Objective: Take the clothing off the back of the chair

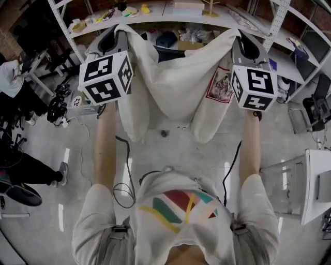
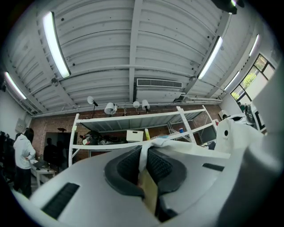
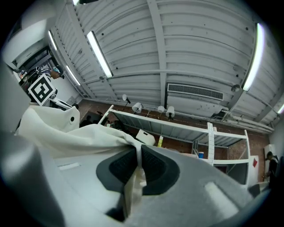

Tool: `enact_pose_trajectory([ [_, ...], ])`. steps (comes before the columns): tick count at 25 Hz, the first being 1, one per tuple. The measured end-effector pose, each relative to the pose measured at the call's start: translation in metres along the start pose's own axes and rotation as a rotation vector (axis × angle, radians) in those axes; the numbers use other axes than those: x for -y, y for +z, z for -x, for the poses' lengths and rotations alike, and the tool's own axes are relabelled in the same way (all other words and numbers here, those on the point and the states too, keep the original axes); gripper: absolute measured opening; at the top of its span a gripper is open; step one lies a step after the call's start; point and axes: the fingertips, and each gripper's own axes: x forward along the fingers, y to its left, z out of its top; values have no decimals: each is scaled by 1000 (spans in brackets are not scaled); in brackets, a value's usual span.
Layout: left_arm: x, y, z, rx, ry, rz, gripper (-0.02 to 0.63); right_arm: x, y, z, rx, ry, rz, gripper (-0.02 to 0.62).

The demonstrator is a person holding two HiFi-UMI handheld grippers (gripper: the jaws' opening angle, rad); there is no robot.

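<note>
left gripper [image 2: 143,165] clamped on shirt [image 1: 176,77] shoulder, right gripper [image 3: 136,165] clamped on other shoulder, shirt spread between both, sagging mid-span, hanging above floor [image 1: 170,150], shelf [image 1: 170,16] behind

There are two grippers, a left gripper [image 1: 120,30] and a right gripper [image 1: 239,34], two marker cubes [image 1: 106,77] [image 1: 253,87], one white garment [image 1: 176,77] and one shelf rack [image 1: 163,9].
</note>
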Motion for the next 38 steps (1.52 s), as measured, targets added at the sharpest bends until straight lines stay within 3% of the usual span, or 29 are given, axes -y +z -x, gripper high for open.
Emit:
enact_pose_trajectory([
  [12, 14, -127, 0, -185, -25, 31, 20, -38, -122, 7, -246, 41, -58, 20],
  [26, 48, -188, 4, -238, -66, 75, 20, -67, -199, 26, -371, 55, -97, 20],
  [38, 70, -257, 32, -368, -72, 114, 20, -98, -243, 53, -454, 73, -150, 20],
])
